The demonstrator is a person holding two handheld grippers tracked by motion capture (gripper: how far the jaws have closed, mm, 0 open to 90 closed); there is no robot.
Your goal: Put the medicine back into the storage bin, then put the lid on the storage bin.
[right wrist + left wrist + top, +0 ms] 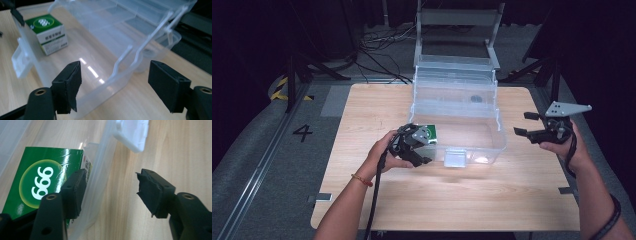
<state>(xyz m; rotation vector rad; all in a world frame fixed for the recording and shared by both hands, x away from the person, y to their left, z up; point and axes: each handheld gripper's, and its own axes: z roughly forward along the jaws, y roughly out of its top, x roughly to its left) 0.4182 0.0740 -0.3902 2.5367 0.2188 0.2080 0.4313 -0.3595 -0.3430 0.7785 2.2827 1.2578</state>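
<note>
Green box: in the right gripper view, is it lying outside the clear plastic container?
No. The green box sits inside the clear plastic container, on its floor near the latch corner.

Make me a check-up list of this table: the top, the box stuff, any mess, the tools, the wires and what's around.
Surface: light wooden table, bare apart from the job's things.
Job's things: clear plastic storage box, its tiered trays swung open; a green medicine carton sits inside, at the left tool's end.
Clutter: nothing seen.
Grippers: left tool open, straddling the box's front wall, one jaw inside by the carton; right tool open, held in the air off the box's right end, nothing between its jaws.
Cables: a black cable trails from the left tool along the forearm.
Surroundings: dark room, grey floor marked 4, loose floor cables.
</note>
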